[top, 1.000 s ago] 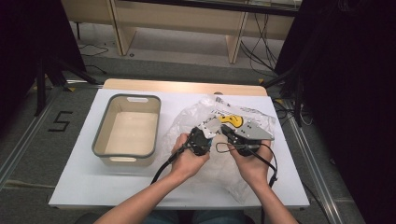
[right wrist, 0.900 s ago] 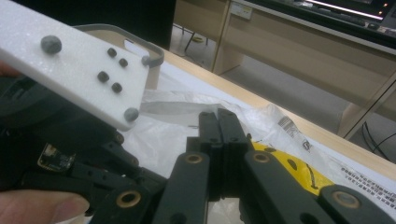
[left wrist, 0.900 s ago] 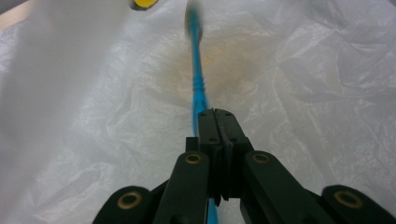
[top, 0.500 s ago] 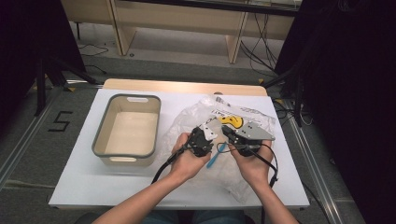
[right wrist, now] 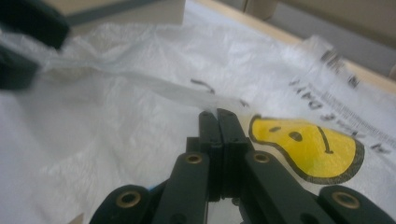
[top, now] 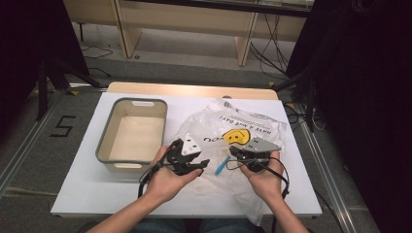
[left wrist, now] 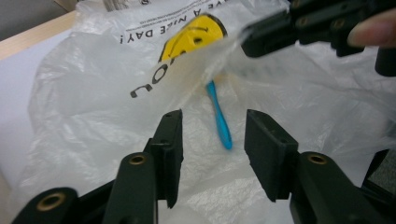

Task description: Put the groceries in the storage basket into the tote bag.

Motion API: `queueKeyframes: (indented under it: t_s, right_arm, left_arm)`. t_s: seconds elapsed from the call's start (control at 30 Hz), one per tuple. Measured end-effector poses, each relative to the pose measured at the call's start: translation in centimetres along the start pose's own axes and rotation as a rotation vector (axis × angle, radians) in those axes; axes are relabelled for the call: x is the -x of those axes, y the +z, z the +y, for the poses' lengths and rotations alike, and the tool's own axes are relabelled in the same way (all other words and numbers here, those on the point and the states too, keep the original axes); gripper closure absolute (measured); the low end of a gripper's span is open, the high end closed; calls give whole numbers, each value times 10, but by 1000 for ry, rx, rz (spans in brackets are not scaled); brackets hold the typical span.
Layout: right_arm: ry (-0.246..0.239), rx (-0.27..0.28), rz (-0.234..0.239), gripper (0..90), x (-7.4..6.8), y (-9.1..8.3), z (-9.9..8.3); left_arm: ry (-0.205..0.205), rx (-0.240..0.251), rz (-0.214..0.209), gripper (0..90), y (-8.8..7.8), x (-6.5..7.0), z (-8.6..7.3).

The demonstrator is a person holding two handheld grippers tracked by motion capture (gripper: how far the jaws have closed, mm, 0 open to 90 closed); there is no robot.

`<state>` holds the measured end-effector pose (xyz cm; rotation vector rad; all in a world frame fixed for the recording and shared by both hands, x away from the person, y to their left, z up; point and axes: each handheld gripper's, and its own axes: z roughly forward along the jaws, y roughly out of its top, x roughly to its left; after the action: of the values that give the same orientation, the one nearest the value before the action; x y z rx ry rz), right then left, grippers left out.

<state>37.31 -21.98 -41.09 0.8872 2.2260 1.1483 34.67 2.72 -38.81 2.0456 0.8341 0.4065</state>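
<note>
A clear plastic bag (top: pixel 243 128) with a yellow smiley face (left wrist: pixel 189 39) lies crumpled on the white table. My right gripper (top: pixel 233 151) is shut on the bag's upper layer (right wrist: pixel 154 88) and holds it lifted. A thin blue stick (top: pixel 221 166) lies on the lower layer, its far end under the lifted flap (left wrist: pixel 219 116). My left gripper (top: pixel 203 164) hovers just left of it. Its jaws have just been opening, and the fingertips (left wrist: pixel 170 135) stand apart with nothing pressed between them. The right gripper (left wrist: pixel 292 25) appears at the upper right of the left gripper view.
A grey-rimmed beige tray (top: pixel 104 141) sits on the left of the table, close to my left hand. The table's wooden far edge (top: pixel 189 90) runs behind the bag. Beyond it are floor, cables and a shelf frame.
My left gripper has drawn back to the left, away from the right gripper, and its jaws have opened. The blue stick it carried now lies on the bag. The right gripper has hardly moved.
</note>
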Motion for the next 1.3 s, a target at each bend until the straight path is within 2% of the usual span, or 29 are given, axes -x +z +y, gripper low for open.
queueKeyframes:
  t_s: [0.13, 0.27, 0.37, 0.47, 0.53, 0.6, 0.67, 0.73, 0.87, 0.97, 1.03, 1.17, 1.3]
  right_arm:
    - [0, -87, 57, 900, 0, 6, -9]
    - [7, -159, 107, 900, -2, 16, -17]
    - [5, -220, 145, 895, -4, 23, -23]
    - [0, -282, 190, 856, -6, 27, -29]
    - [-2, -301, 204, 798, -7, 28, -31]
    - [18, -308, 232, 720, -6, 26, -32]
    - [46, -280, 232, 646, -2, 19, -31]
    - [95, -236, 236, 587, 6, 9, -27]
    - [183, -128, 206, 535, 29, -15, -21]
    - [219, -73, 142, 523, 45, -28, -20]
    - [228, -72, 94, 523, 52, -32, -22]
    - [242, -114, 10, 514, 61, -33, -30]
    - [258, -158, -69, 500, 68, -34, -39]
  left_arm:
    - [-15, 22, 17, 535, -10, -6, -2]
    - [-47, 29, 52, 535, -5, -18, -3]
    - [-47, -11, 76, 560, 9, -26, -5]
    - [-38, -74, 86, 602, 26, -32, -10]
    - [-34, -116, 84, 631, 37, -35, -14]
    - [-30, -157, 86, 656, 47, -37, -17]
    - [-37, -191, 76, 676, 54, -39, -20]
    - [-42, -210, 75, 691, 59, -41, -23]
    - [-55, -229, 68, 708, 62, -44, -27]
    - [-53, -253, 64, 718, 63, -44, -31]
    - [-51, -274, 58, 722, 64, -43, -34]
    - [-36, -309, 65, 722, 67, -42, -40]
    - [-29, -299, 68, 718, 63, -41, -42]
